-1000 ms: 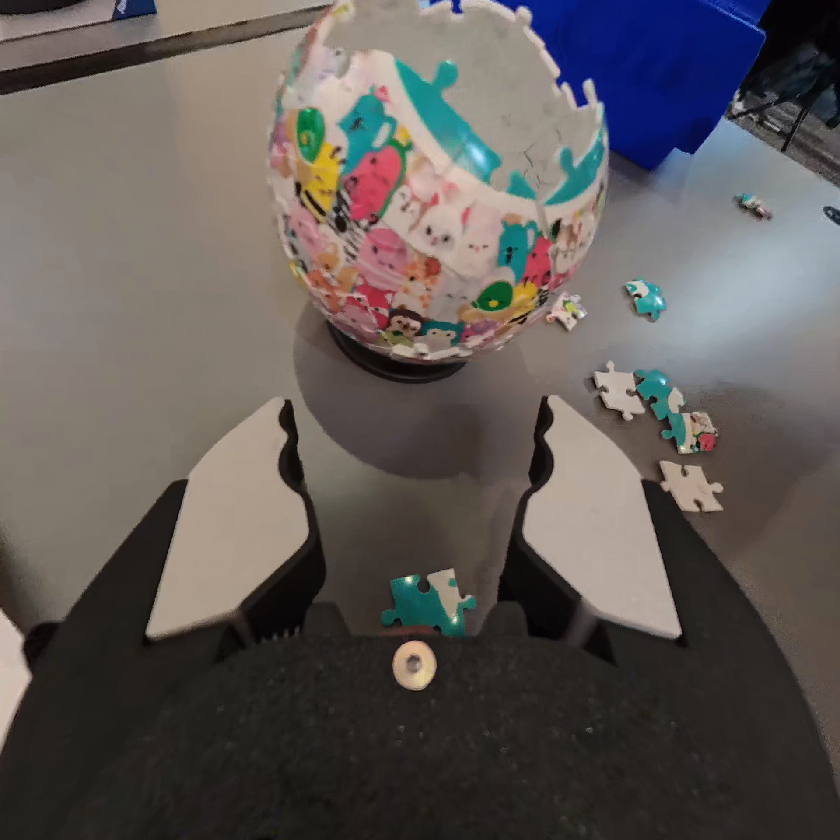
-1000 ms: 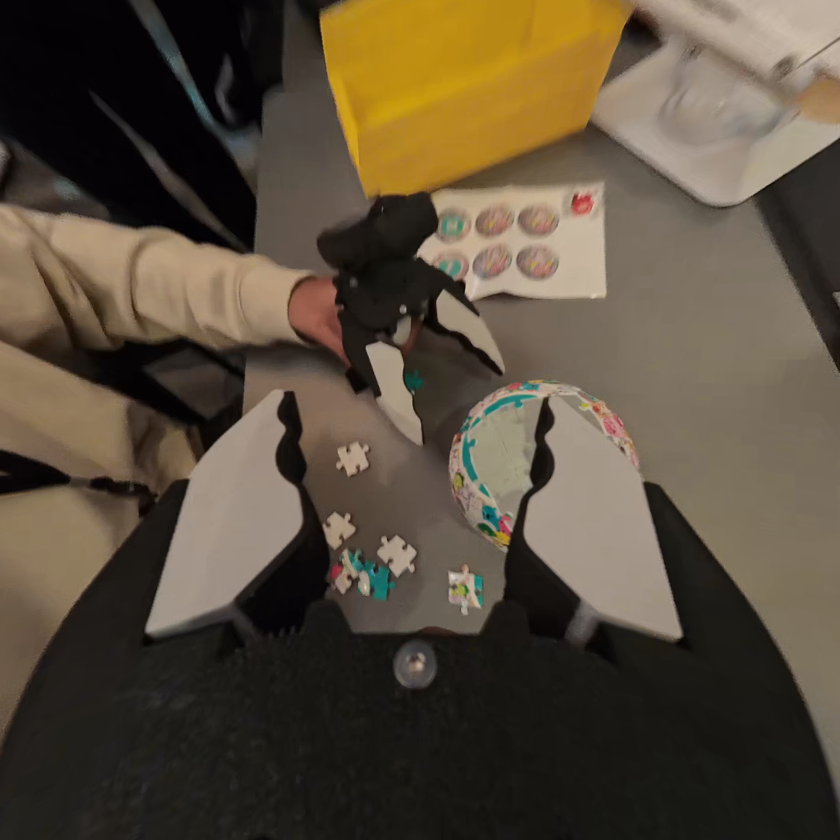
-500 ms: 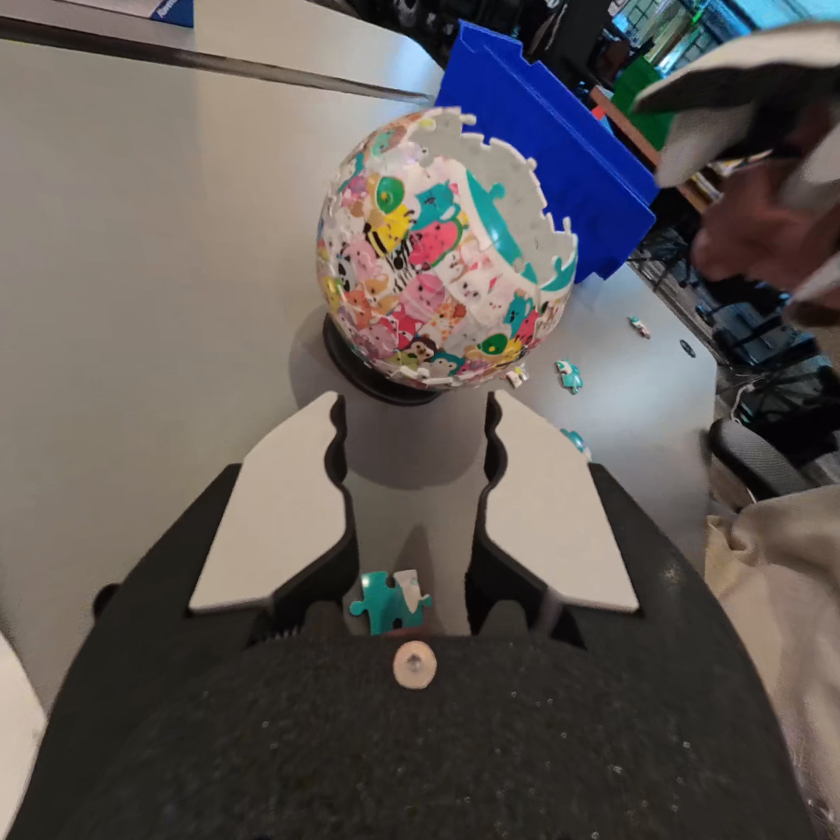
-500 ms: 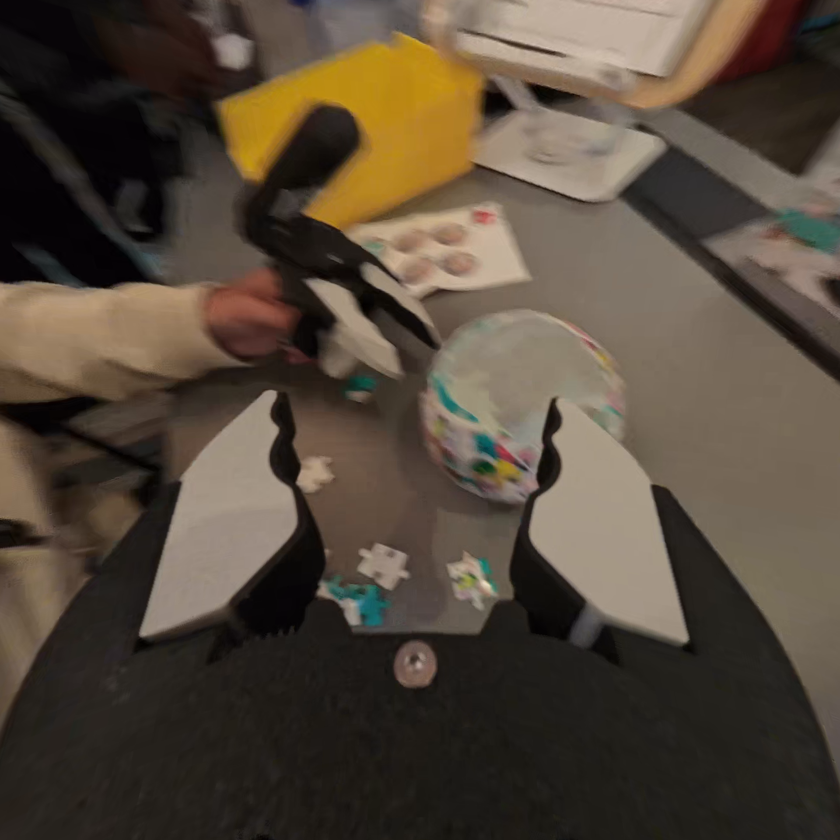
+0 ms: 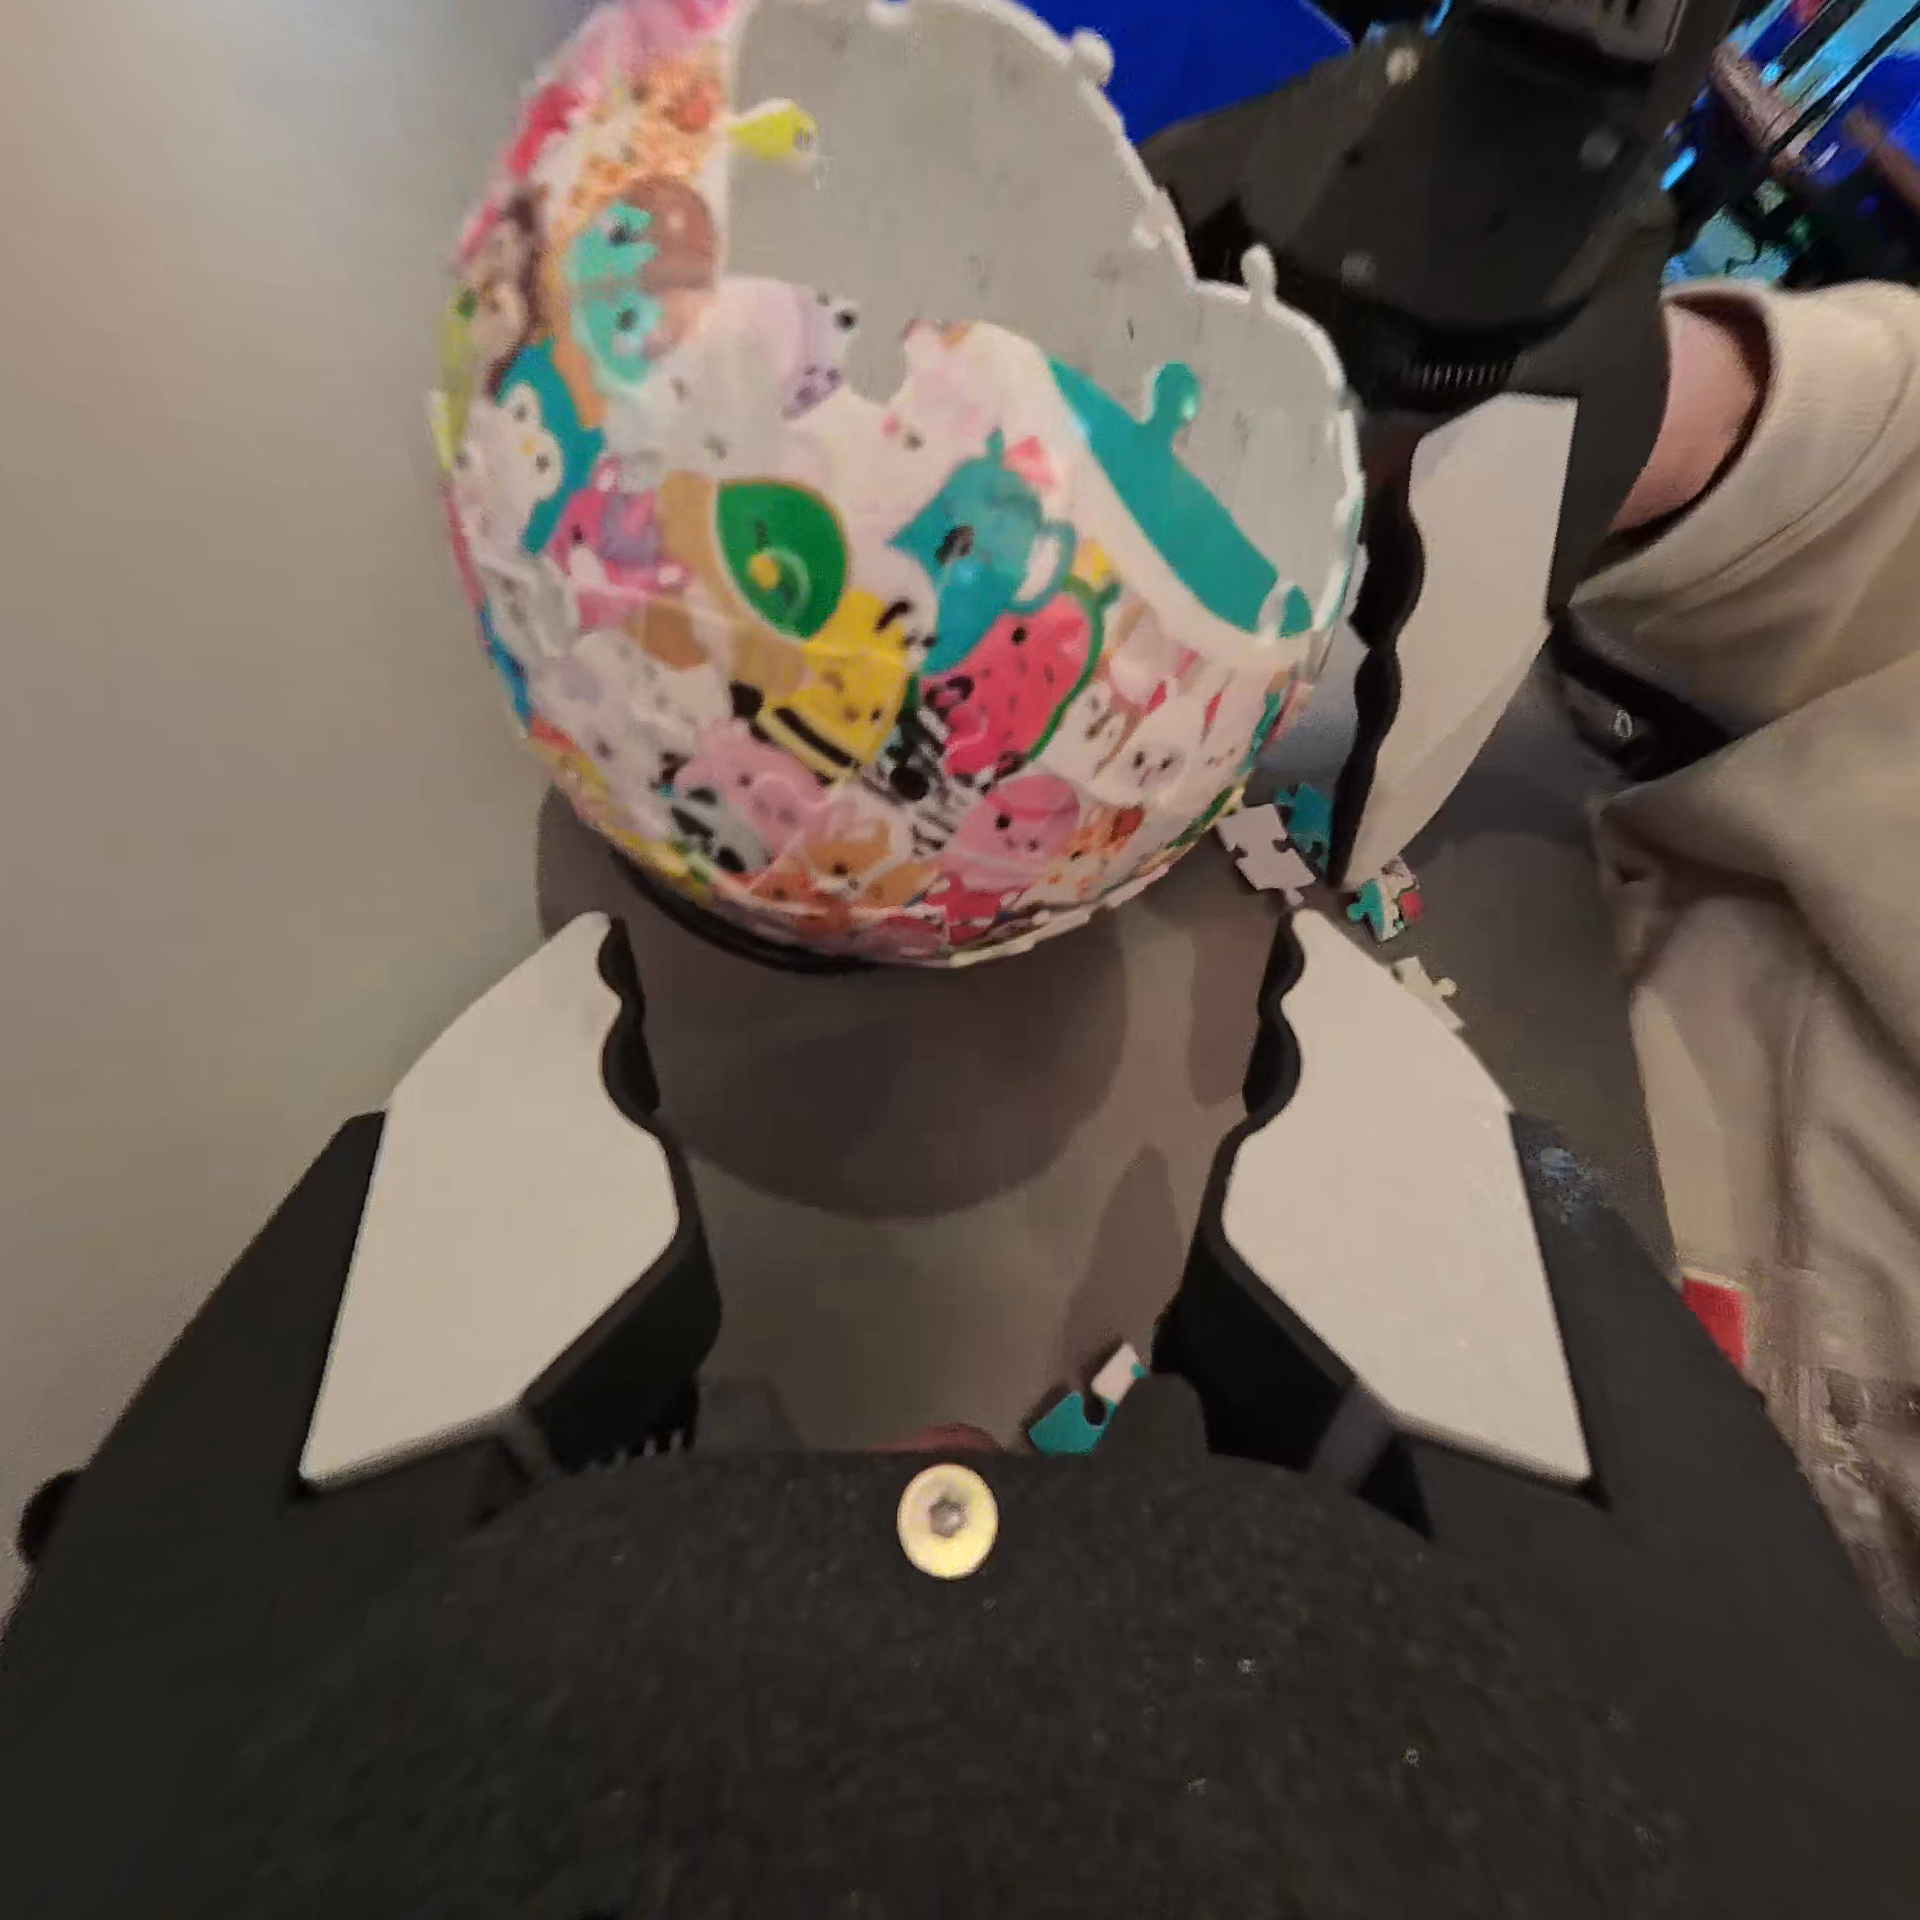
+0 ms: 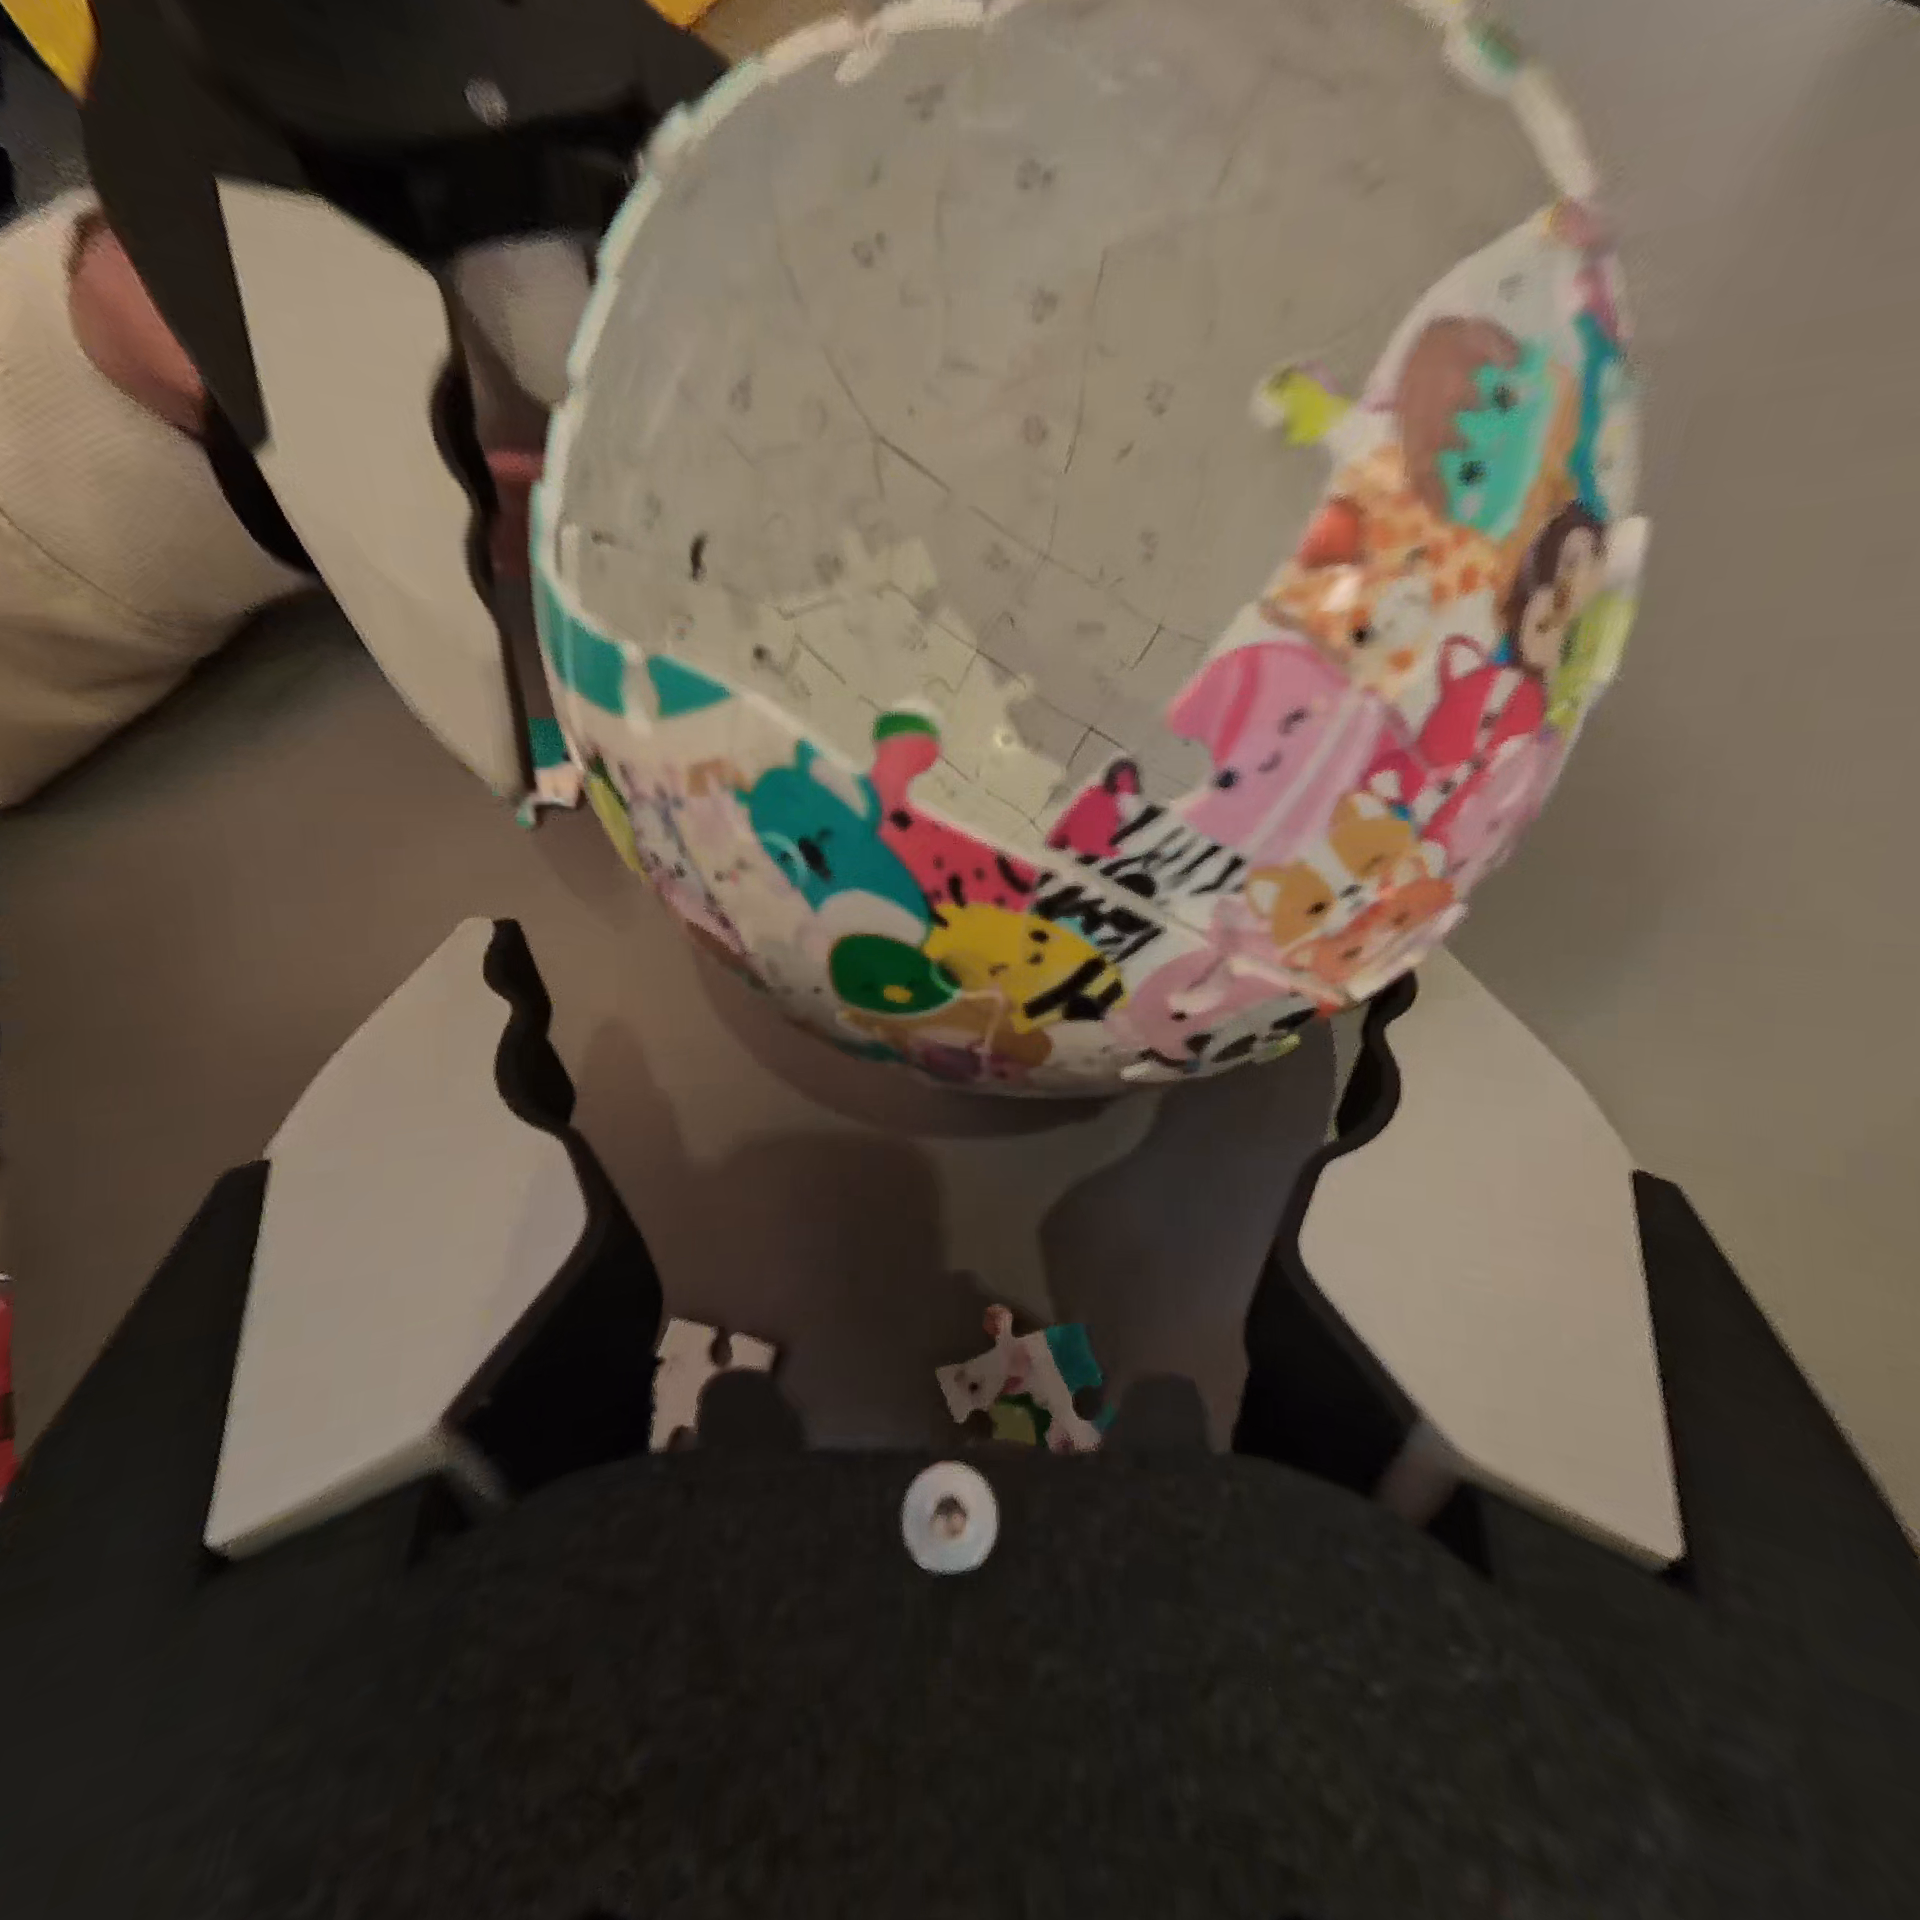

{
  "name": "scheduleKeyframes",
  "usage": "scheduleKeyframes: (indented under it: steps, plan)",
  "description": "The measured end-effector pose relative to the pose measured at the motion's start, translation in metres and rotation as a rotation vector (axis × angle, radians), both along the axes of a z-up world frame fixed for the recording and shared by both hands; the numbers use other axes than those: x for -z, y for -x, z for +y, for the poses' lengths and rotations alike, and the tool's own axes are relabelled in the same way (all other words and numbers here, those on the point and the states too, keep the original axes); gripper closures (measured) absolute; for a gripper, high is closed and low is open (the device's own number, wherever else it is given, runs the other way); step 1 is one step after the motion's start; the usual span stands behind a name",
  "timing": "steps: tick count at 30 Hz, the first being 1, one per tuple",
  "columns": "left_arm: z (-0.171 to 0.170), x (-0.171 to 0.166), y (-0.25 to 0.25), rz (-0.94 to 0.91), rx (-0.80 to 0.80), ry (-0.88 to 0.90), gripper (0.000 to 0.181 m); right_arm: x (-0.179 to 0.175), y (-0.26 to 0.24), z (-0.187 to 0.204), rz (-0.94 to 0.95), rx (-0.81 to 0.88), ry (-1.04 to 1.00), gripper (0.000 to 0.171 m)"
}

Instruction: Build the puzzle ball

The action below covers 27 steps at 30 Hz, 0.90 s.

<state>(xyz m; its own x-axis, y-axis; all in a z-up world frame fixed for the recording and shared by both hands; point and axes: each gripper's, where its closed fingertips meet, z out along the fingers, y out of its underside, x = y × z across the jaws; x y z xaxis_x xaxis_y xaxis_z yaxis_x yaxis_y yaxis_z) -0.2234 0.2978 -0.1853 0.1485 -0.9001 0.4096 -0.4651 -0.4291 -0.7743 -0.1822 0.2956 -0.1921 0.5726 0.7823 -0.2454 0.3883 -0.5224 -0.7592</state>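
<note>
A: Status of the puzzle ball [image 5: 894,582]?

B: Unfinished hollow shell, glossy cartoon print outside, matte white inside, jagged interlocking rim. It sits on a dark round base [image 5: 727,935] on the smooth grey table [image 5: 208,727].

A: Grippers?

B: Left gripper [image 5: 951,997]: 2 flat white fingers spread, empty. Right gripper [image 6: 945,997]: spread likewise (image blurred), possibly touching the shell. Loose pieces [image 6: 1023,1387] lie flat nearby.

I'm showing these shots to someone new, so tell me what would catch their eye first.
First, the half-built puzzle ball, bright with cartoon animals, sitting on a dark stand in the middle of the grey table, its top missing so the pale inside shows. Next, the two open grippers on either side of it: the left gripper and the right gripper. Loose puzzle pieces lie on the table near the ball.
</note>
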Motion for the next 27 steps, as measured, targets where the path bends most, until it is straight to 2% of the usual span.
scheduleKeyframes:
  steps: [6,8,12,16,19,27]
  plan:
    - [-0.013,0.005,-0.009,0.028,-0.013,0.003,0.073,-0.012,0.0,0.013,0.036,-0.067,0.011,0.028]
    - [-0.014,0.009,-0.007,0.059,-0.034,-0.013,0.081,-0.014,-0.002,0.014,0.033,-0.113,0.011,0.028]
    - [-0.009,0.019,0.0,0.136,-0.101,-0.039,0.081,-0.019,-0.025,0.005,-0.074,-0.186,-0.02,0.028]
    - [-0.015,0.017,-0.004,0.127,-0.093,-0.014,0.085,-0.044,-0.036,-0.01,-0.041,-0.226,0.028,0.048]
    - [-0.022,0.012,-0.007,0.114,-0.066,0.008,0.089,-0.041,-0.023,-0.026,0.06,-0.249,0.187,0.039]
    - [-0.025,0.018,-0.013,0.132,-0.043,0.057,0.086,-0.043,-0.01,-0.008,0.113,-0.21,0.066,0.026]
